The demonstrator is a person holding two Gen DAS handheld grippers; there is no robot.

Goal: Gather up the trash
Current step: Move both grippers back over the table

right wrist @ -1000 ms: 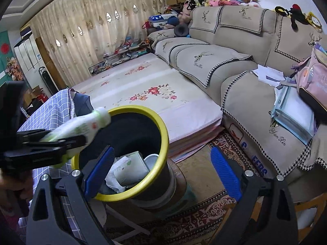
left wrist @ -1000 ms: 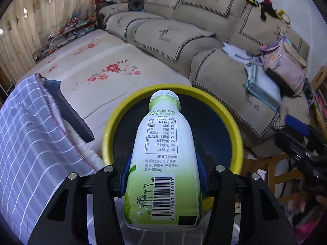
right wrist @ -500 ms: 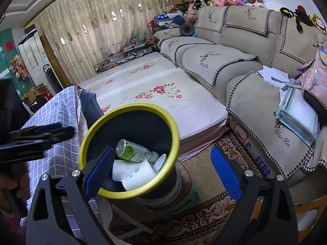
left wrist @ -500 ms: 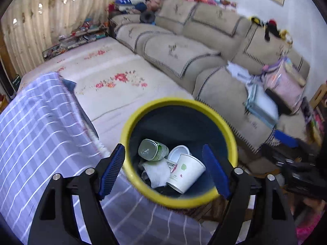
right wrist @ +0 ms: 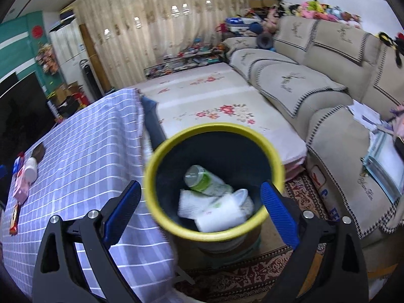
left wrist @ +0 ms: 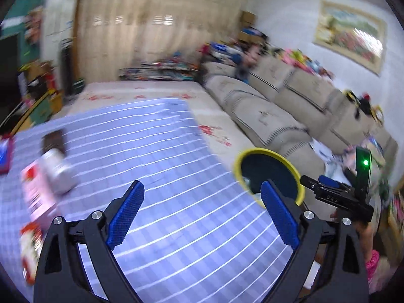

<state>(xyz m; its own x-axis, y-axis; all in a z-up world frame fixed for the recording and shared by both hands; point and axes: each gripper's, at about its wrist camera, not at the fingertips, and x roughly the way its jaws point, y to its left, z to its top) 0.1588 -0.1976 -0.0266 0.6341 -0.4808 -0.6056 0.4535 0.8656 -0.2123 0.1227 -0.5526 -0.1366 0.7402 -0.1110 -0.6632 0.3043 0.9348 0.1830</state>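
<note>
Left wrist: left tongs [left wrist: 199,207] empty, jaws opening wide over the checked desk [left wrist: 176,176]; yellow-rimmed bin [left wrist: 269,174] just beyond its edge.
Right wrist: right tongs [right wrist: 200,205] wide, empty, above bin [right wrist: 214,234]; green bottle [right wrist: 207,181] inside.

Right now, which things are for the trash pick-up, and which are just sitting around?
For the job:
- yellow-rimmed bin
- green bottle inside it
- paper cup inside it
- white bottle on the checked tablecloth
- pink box beside it
- left gripper, jaws opening, empty

Just lying about:
- sofa
- flowered mat
- curtains
- plush toys
</note>
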